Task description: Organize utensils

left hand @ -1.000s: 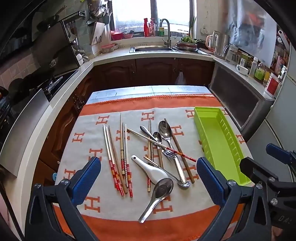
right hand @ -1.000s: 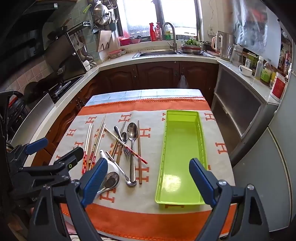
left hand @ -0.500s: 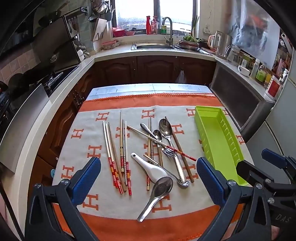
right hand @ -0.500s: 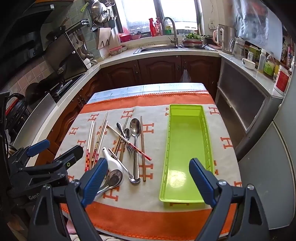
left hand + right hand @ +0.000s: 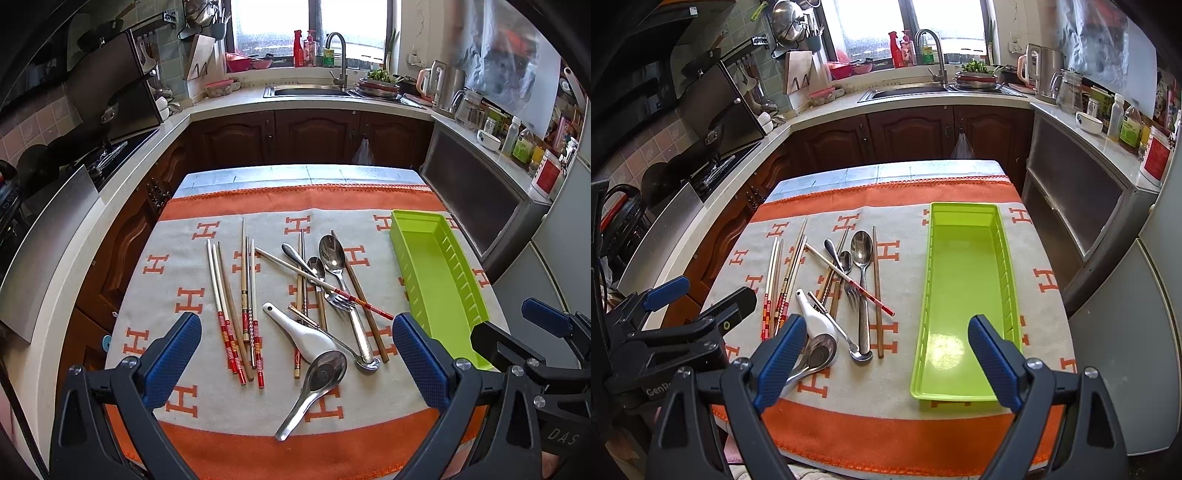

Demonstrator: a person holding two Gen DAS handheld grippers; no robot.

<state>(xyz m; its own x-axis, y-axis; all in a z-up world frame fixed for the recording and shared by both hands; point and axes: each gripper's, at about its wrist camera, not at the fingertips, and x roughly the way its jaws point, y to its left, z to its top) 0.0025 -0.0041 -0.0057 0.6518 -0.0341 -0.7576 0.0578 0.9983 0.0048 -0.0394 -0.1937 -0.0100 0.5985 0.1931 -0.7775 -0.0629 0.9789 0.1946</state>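
Daylight from the window (image 5: 314,33) behind the sink overexposes its panes; I see glare on the green tray (image 5: 945,350) floor. Both views sharp centrally, bent and dark-vignetted toward the corners.

Left gripper (image 5: 297,354): the two blue-padded fingers (image 5: 173,356) are spread wide apart and nothing is between them.
Left gripper pose: it points forward and a little downward, raised above the desk (image 5: 236,437), not touching it.
Right gripper (image 5: 886,354): its fingers (image 5: 993,360) are also spread wide, with nothing held.
Right gripper pose: it is raised above the desk too.
Relation: the two grippers are side by side and apart; each one shows at the edge of the other's view.
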